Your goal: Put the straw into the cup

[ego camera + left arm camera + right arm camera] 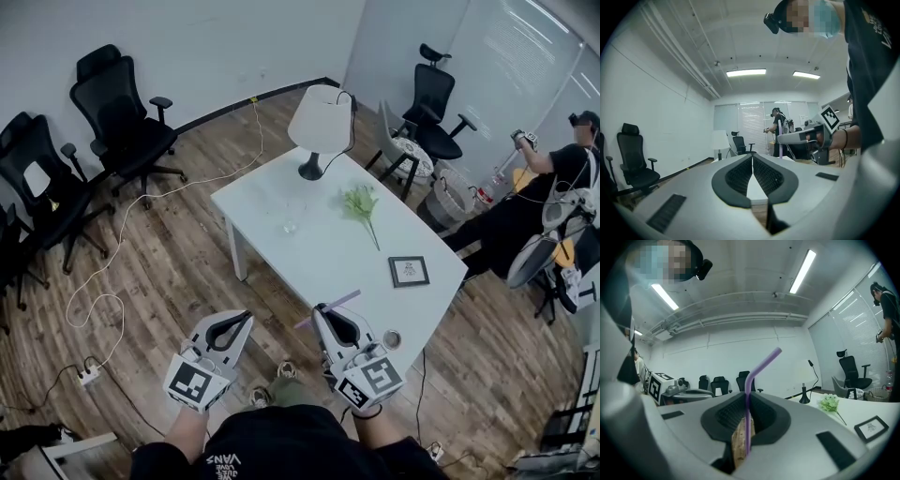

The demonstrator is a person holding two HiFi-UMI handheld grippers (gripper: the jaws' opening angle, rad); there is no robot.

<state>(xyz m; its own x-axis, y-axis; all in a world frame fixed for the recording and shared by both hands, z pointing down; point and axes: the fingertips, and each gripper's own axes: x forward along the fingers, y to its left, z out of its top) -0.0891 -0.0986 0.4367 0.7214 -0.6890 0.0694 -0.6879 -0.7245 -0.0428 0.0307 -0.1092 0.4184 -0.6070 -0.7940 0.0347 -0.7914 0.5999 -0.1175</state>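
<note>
— Straw (761,366) first, where do we log it?
— Purple, bendy. It's pinched between the right gripper's (746,399) jaws, shaft crossing them, bent end sticking out past them. In the head view we see it over the table's (281,253) near edge.
— Left gripper (753,158)?
— Jaws pressed together, nothing in them. We put it just off the table's near edge, beside the right one.
— Cup?
— We mark a small round cup (392,338) at the table's near corner, just beside the right gripper. The straw is apart from it, not in it.
— Anything else on the table?
— Clear glass (291,225) near the table's middle, lamp (317,127) at its far end, green sprig (361,204) between lamp and middle, picture frame (409,271) toward its right edge.
</note>
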